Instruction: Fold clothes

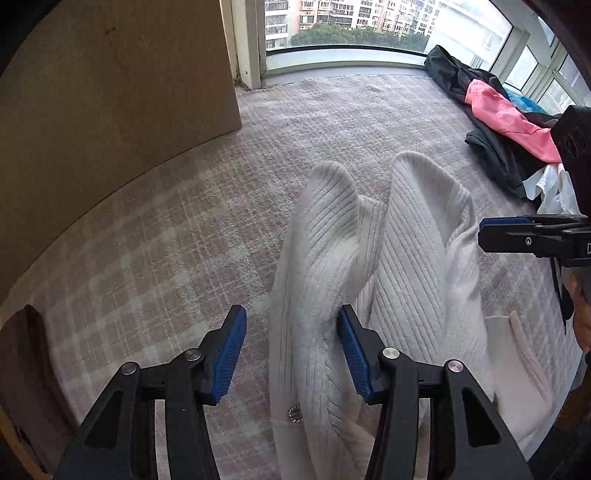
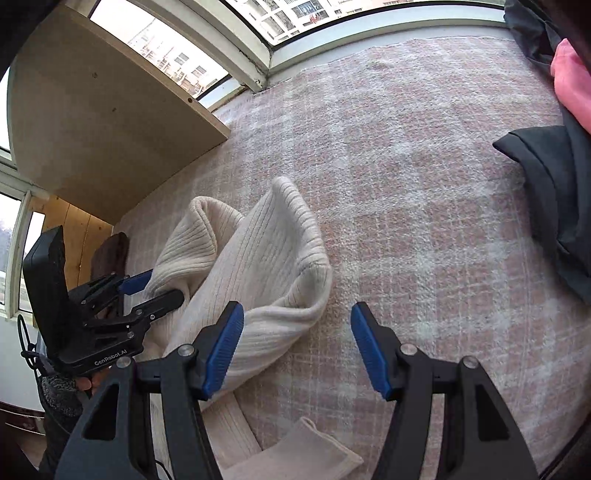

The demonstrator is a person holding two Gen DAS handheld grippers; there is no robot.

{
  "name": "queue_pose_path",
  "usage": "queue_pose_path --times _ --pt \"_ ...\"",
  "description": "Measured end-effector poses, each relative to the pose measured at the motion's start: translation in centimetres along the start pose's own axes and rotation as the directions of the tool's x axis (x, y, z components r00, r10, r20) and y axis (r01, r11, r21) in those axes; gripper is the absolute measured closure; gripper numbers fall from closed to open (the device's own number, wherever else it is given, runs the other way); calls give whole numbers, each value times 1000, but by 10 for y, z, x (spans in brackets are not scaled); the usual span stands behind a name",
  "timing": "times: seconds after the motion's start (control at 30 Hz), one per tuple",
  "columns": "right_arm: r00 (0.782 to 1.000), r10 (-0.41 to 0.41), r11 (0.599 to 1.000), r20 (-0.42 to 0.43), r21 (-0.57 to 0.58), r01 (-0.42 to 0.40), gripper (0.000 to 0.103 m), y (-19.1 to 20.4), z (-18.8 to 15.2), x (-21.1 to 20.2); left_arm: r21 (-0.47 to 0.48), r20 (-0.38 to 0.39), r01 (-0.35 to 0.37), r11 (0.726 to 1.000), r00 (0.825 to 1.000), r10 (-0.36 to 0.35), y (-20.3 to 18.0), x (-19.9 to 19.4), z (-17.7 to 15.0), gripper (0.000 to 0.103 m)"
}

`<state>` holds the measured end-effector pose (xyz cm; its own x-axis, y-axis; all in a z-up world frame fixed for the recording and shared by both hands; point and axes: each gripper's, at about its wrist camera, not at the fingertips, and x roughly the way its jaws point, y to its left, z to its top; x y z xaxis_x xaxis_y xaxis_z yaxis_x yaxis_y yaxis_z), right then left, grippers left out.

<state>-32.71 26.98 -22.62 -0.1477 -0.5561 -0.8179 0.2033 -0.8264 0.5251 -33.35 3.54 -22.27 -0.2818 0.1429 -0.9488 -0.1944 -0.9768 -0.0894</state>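
Both grippers stand unclenched, empty: left gripper (image 1: pixel 291 350), right gripper (image 2: pixel 297 350); cream sweater (image 1: pixel 406 236) lies rumpled, unfolded; clothes pile (image 1: pixel 506 125) awaits.

We are in a home, in a high-rise flat's bay-window nook. A pink-and-white checked blanket (image 1: pixel 369 110) covers the floor up to a curved window (image 1: pixel 351 26) that looks out on apartment blocks and treetops. A pile of clothes (image 1: pixel 509 129), black, pink and white, lies by the glass, a cream ribbed sweater (image 2: pixel 258 258) lies crumpled on the blanket, and a wooden board (image 1: pixel 110 103) stands at the side.
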Motion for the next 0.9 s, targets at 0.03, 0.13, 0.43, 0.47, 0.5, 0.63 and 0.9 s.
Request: queue_pose_path --times 0.03,0.13,0.43,0.47,0.5,0.63,0.9 --pt "1000 27 999 -12 -29 -27 45 3 0 6 -18 -7 45 999 999 -45 5 5 0 81" --pt "999 11 993 -52 -118 -17 83 14 3 13 -42 22 119 992 993 -118 15 1 -5 89" --pt "969 -190 899 157 -370 236 89 61 71 -54 -81 198 -4 997 980 20 67 -74 -7 90" --pt "960 -224 891 170 -363 272 87 58 83 -49 -93 200 -22 995 979 40 75 -72 -3 90" --pt "949 -257 882 182 -356 308 81 55 95 -44 -105 201 -39 994 978 60 84 -71 0 88" --pt "919 -385 882 85 -261 393 74 19 110 -17 -140 111 -214 967 967 230 110 -36 4 84" --pt "978 -207 955 32 -210 209 61 9 -8 -79 -186 143 -112 976 980 139 106 -99 -74 70"
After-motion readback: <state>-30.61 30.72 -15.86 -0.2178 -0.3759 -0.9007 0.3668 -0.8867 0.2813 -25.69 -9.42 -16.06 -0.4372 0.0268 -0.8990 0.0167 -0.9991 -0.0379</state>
